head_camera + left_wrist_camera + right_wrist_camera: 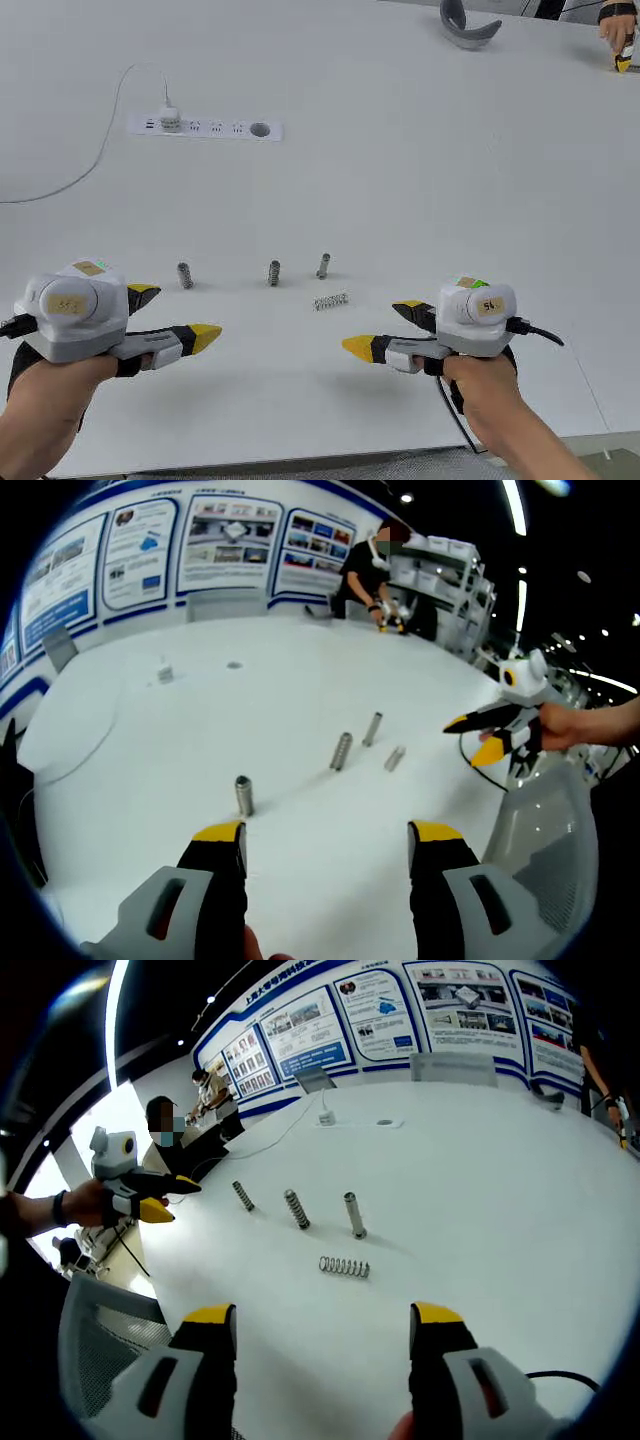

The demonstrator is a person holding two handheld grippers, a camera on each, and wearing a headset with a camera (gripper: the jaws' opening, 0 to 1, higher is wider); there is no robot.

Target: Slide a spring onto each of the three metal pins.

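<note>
Three metal pins stand upright in a row on the white table. The left pin (185, 275) and the middle pin (274, 272) each carry a spring. The right pin (323, 265) is bare and smooth. A loose spring (331, 301) lies flat just in front of the bare pin (354, 1214), and the same spring (344, 1266) lies ahead of my right gripper (322, 1318). My left gripper (175, 315) hovers open and holds nothing, near the left pin (243, 795). My right gripper (383, 326) is open too, right of the loose spring (394, 759).
A white power strip (205, 127) with a plugged cable lies at the back left. A grey curved object (468, 25) rests far back right, next to another person's hand (617, 30). The table's front edge (300, 458) runs close below my hands.
</note>
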